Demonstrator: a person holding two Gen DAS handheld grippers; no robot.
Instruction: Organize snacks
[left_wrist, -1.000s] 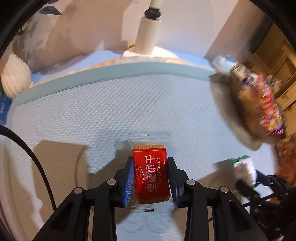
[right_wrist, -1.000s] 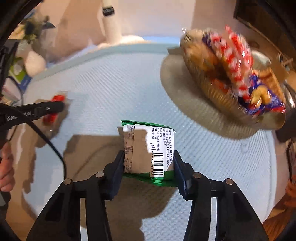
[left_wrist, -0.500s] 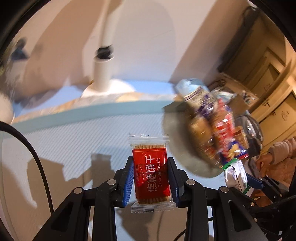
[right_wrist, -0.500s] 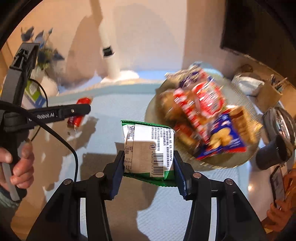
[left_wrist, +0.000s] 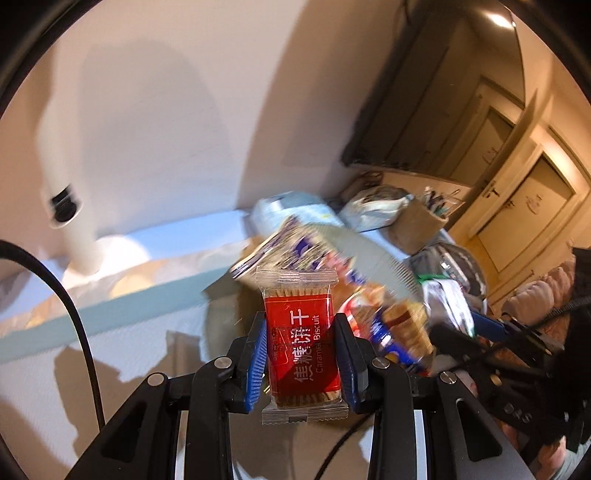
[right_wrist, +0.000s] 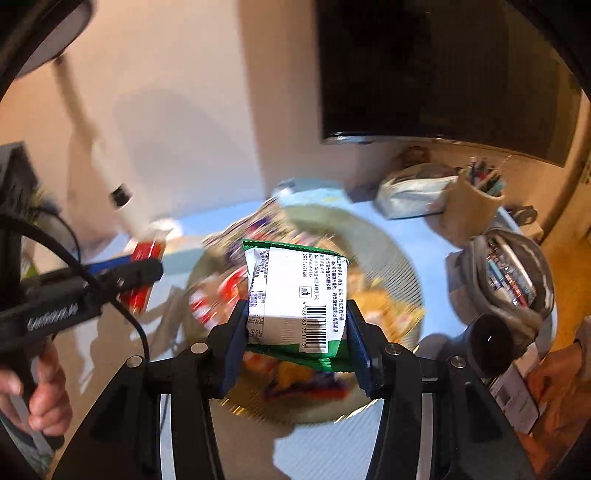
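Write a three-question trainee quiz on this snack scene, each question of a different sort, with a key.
1. True or false: the left tongs are shut on the red biscuit pack.
2. Multiple choice: what do the right tongs hold? A) a bottle B) the green-edged packet C) nothing
3. Fill in: in the right wrist view, the snack pile lies on a round ____.

Key: 1 true; 2 B; 3 tray
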